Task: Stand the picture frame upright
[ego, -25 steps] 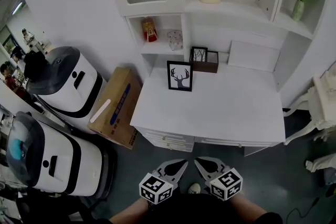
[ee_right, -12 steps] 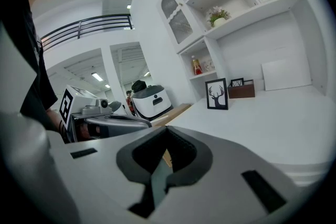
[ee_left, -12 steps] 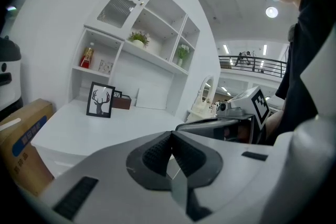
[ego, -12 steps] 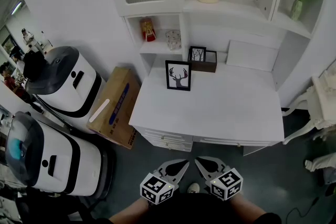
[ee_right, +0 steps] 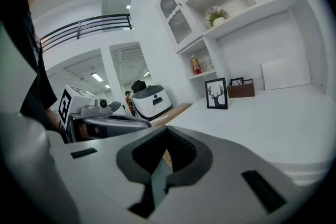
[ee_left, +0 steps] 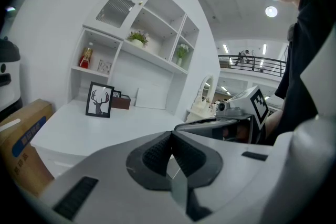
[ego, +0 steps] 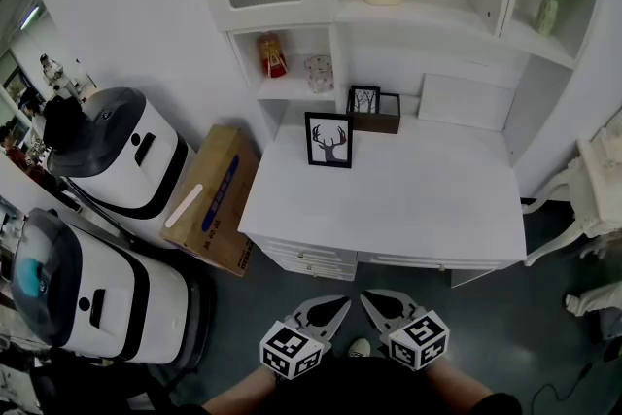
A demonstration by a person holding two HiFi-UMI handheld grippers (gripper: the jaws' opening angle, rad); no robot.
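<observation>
Left gripper (ego: pixel 335 305) & right gripper (ego: pixel 377 304): jaws fully closed, nothing in either, low by my body, well apart from desk (ego: pixel 408 209). Picture frame (ego: pixel 329 140) stands upright at desk's back-left. Task looks done imo; next move: stay clear, no bumps.

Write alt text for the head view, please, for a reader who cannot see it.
A black picture frame with a deer print stands upright at the back left of a white desk, near a smaller frame and a brown box. At the bottom, the left gripper and right gripper are shut and empty, short of the desk.
</observation>
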